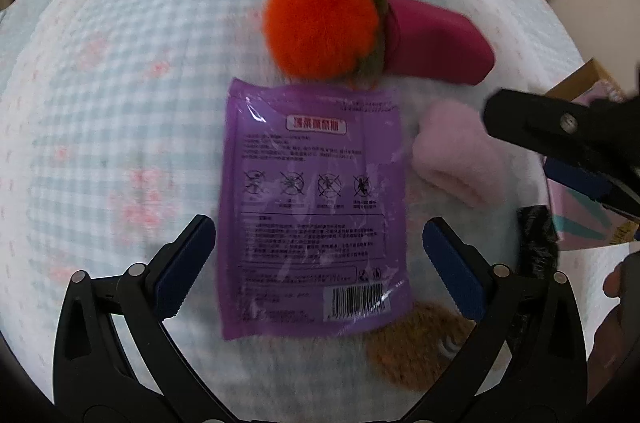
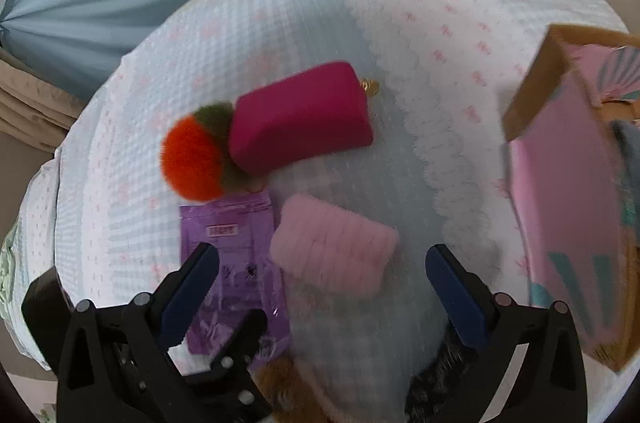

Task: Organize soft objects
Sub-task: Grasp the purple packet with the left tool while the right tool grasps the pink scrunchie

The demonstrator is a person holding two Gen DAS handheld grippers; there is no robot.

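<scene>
While both grippers hung above the bed, nothing was yet held. The left gripper (image 1: 318,265) had its fingers spread wide on either side of the flat purple plastic packet printed with text and a barcode (image 1: 314,207), which lay on the pale blue-and-white checked bedspread with pink bows (image 1: 120,103). The right gripper (image 2: 322,293) was likewise wide apart and empty, poised over the fuzzy pale pink ribbed pouch (image 2: 334,247), just beside the packet's right edge.

Further back sat the fluffy orange pompom with green leaves (image 1: 322,21), touching the packet's top edge and pressed against the magenta padded rectangular case (image 2: 302,117). A brown woolly item (image 1: 412,347) peeked from under the packet's lower corner, and a dark furry thing (image 1: 536,243) lay near the left gripper's right finger — both too blurred to identify. On the right stood a pink cardboard box with teal stripes and an open top (image 2: 560,191), seemingly the destination.

The step in hand looked like the approach to a first pick. The packet is thin and slick, so the left fingers would need to drop low and pinch an edge; the pouch is plump and should yield to a plain squeeze, then travel to the box
</scene>
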